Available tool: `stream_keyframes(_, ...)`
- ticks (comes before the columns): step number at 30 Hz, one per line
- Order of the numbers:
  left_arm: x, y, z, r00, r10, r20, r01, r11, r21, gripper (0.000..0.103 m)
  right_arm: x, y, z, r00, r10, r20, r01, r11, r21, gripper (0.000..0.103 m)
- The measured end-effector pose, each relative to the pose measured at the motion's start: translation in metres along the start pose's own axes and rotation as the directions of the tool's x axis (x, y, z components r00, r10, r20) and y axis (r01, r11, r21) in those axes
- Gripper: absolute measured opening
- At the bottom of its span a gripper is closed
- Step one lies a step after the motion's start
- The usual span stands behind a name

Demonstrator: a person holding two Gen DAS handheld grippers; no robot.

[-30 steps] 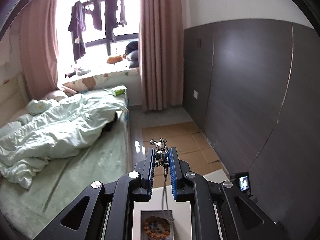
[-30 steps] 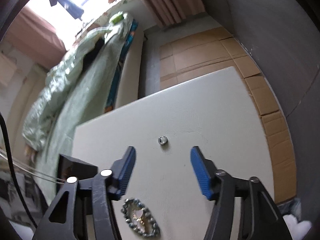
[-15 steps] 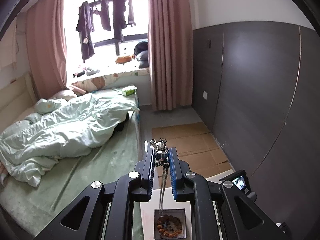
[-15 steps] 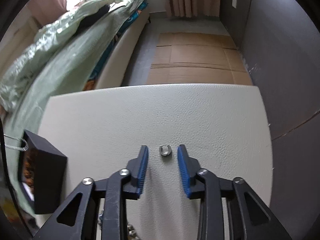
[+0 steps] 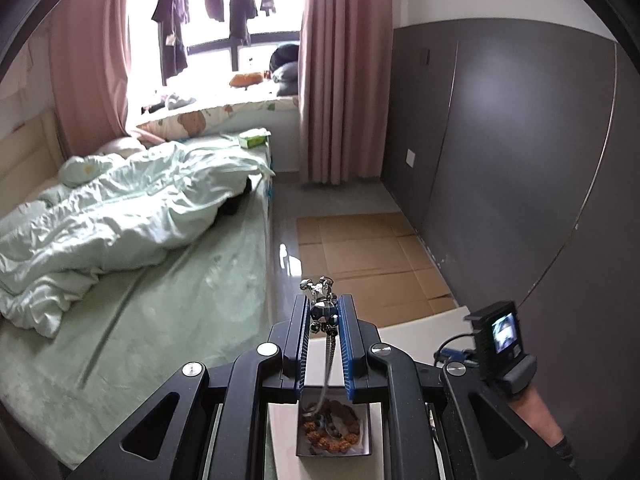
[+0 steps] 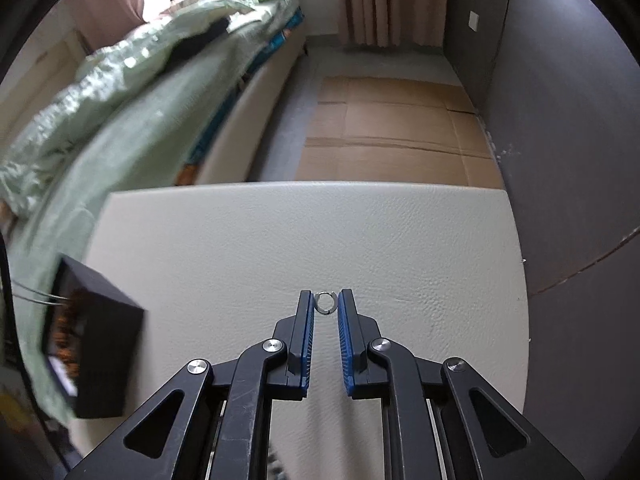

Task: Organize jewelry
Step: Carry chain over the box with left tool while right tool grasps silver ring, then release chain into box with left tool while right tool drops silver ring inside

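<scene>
Closing since a moment ago, our right gripper (image 6: 325, 306) now almost pinches the ring (image 6: 325, 303) on the table (image 6: 420, 240), while our left gripper (image 5: 325, 314) keeps clamping the necklace (image 5: 322, 300) above the near box (image 5: 334, 428).

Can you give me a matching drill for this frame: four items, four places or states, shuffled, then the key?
Items:
1. silver ring
2. charm necklace
3. black box
4. beaded bracelet

Places or states:
A. on the white table, at its left edge
B. lying inside the box
C. between the right hand-held gripper fingertips, on the table
D. clamped in the left hand-held gripper, chain hanging into the box

Pairs: 1-C, 2-D, 3-A, 4-B
</scene>
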State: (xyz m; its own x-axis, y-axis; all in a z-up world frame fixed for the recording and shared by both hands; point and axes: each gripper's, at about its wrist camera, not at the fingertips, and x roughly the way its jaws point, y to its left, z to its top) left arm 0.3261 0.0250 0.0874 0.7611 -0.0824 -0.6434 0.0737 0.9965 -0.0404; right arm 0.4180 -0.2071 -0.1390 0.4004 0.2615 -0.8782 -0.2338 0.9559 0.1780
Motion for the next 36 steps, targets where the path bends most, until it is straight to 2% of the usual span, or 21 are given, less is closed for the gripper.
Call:
stream_keyframes(8, 0.038, -0.003, -0.035, 0.995, -0.046, -0.090, 0.042, 0.998, -0.044, 0.015, -0.050, 0.020, -0.004, 0.987, 0.121, 0.111, -0.121, 0.993, -0.006, 0.013)
stream_keyframes(15, 0.094, 0.004, -0.077, 0.974, -0.100, -0.203, 0.075, 0.989, -0.129, 0.016, -0.071, 0.041, -0.008, 0.963, 0.221, 0.154, -0.218, 0.975, -0.033, 0.013)
stream_keyframes(17, 0.107, 0.006, -0.087, 0.962, -0.126, -0.241, 0.091, 0.984, -0.155, 0.025, -0.074, 0.048, -0.010, 0.955, 0.252, 0.154, -0.248, 0.968, -0.050, 0.013)
stream_keyframes(19, 0.113, 0.009, -0.096, 0.958, -0.134, -0.254, 0.091, 0.980, -0.176, 0.061, -0.075, 0.054, -0.012, 0.949, 0.277, 0.151, -0.270, 0.961, -0.061, 0.013)
stream_keyframes(21, 0.112, 0.013, -0.104, 0.964, -0.133, -0.231, 0.089, 0.977, -0.192, 0.072, -0.075, 0.060, -0.012, 0.943, 0.300, 0.146, -0.292, 0.954, -0.072, 0.013)
stream_keyframes(28, 0.108, 0.042, -0.127, 0.968, -0.122, -0.220, 0.060, 0.961, -0.269, 0.072, -0.072, 0.084, -0.013, 0.922, 0.366, 0.124, -0.355, 0.929, -0.106, 0.013)
stream_keyframes(36, 0.098, 0.065, -0.144, 0.972, -0.108, -0.210, 0.047, 0.960, -0.276, 0.072, -0.056, 0.120, -0.013, 0.921, 0.382, 0.082, -0.368, 0.918, -0.145, 0.013)
